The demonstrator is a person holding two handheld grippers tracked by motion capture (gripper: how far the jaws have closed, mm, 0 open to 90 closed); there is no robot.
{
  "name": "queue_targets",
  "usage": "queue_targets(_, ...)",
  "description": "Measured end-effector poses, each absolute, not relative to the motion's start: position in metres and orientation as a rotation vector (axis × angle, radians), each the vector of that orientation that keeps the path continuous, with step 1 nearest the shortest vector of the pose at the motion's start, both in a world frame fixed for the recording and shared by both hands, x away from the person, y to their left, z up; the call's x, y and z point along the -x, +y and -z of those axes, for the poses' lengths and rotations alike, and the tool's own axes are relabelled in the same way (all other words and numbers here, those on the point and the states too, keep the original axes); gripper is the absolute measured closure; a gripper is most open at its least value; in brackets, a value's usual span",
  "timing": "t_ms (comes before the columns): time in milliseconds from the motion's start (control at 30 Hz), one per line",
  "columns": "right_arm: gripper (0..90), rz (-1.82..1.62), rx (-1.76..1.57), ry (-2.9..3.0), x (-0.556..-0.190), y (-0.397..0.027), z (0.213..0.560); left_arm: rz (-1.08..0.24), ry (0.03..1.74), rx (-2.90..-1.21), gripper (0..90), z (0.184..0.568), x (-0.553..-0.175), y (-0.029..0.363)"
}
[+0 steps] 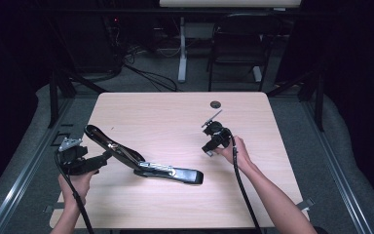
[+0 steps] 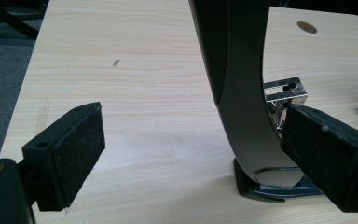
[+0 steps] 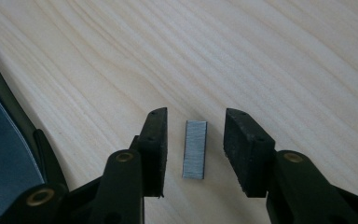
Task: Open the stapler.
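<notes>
Pale wood table [image 1: 175, 112]: opened black stapler [image 1: 141, 163], staple strip [image 3: 195, 149] on top.

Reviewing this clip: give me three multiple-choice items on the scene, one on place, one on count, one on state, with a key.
1. Where does the strip of staples lie?
A. Between the right gripper's jaws
B. Inside the stapler
C. On the floor

2. How many strips of staples lie between those jaws?
A. Three
B. One
C. Two

3. How is the stapler?
A. Closed flat
B. Lying on its side
C. Swung open, top arm raised

Key: 1 A, the strip lies on the table between the pads, untouched. 2 B, a single strip. 3 C, the arm slants up toward the left gripper.
</notes>
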State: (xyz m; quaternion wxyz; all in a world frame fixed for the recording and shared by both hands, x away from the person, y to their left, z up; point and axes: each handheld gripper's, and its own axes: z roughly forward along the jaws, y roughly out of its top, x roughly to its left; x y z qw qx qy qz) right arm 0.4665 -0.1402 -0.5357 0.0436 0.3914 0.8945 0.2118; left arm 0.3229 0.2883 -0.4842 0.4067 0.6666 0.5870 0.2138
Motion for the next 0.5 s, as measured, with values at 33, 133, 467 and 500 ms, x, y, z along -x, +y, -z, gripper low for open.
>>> queue_targets(33, 62.1, -0.635, -1.195, 2.742, -0.4667, -0.1401, 0.5361, -0.538, 1.48, -1.681, 6.5, 0.4843, -0.3229, 0.2882)
queue_targets(133, 64.4, -0.627, -1.197, 2.747, -0.4668, -0.1391, 0.5392, -0.539, 1.477, -1.686, 6.5, 0.4844, -0.3228, 0.288)
queue_targets(467, 70.7, -0.615, -1.205, 2.726, -0.4652, -0.1362, 0.5423, -0.547, 1.472, -1.684, 6.3, 0.4849, -0.3226, 0.2876)
queue_targets(500, 71.1, -0.603, -1.199, 2.733, -0.4656, -0.1362, 0.5424, -0.547, 1.471, -1.685, 6.3, 0.485, -0.3226, 0.2875)
